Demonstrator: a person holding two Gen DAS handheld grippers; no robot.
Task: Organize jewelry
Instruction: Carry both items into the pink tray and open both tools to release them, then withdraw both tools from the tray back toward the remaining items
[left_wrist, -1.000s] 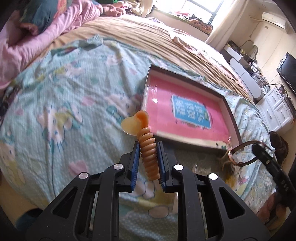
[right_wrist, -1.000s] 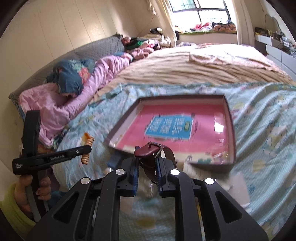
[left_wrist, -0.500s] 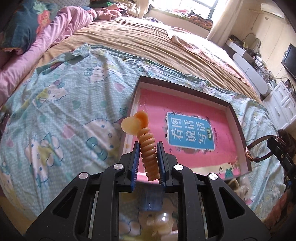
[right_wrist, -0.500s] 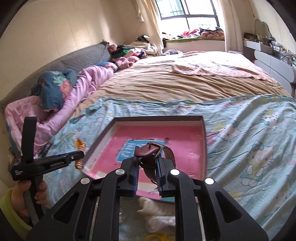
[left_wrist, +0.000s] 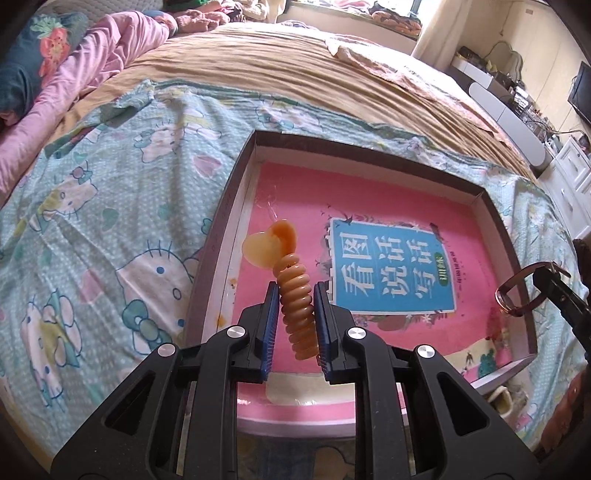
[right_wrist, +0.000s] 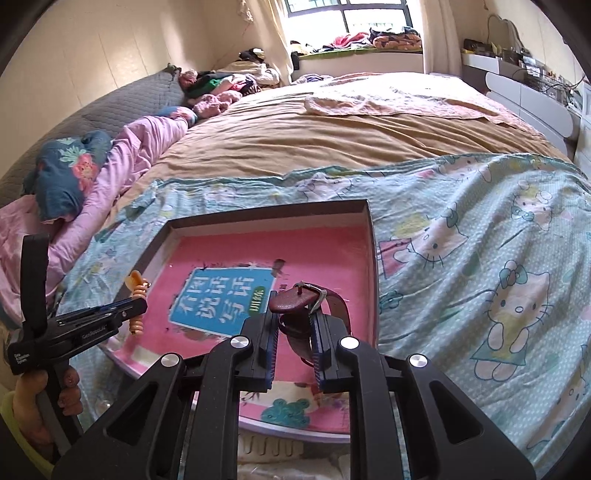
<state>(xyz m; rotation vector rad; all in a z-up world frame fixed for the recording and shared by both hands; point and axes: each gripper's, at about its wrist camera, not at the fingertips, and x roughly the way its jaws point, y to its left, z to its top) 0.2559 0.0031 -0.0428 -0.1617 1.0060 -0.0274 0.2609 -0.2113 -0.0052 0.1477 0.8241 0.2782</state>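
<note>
Left wrist view, left tongs (left_wrist: 294, 314) clamping ribbed orange coil hair tie (left_wrist: 295, 317), right tongs (right_wrist: 293, 332) pinching glossy maroon leather strap (right_wrist: 295, 301), shallow cardboard tray (left_wrist: 236, 192)

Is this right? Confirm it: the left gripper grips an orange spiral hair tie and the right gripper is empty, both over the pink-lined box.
Not quite. The right gripper is not empty: the right wrist view shows it shut on a dark red strap with a buckle. The rest holds: the left gripper grips the orange spiral hair tie, both over the pink-lined box.

Cartoon-cat sheet (right_wrist: 480, 229) over tan blanket (right_wrist: 332, 136), pink quilt (left_wrist: 92, 55) alongside, perhaps clothes (right_wrist: 354, 38) on windowsill
</note>
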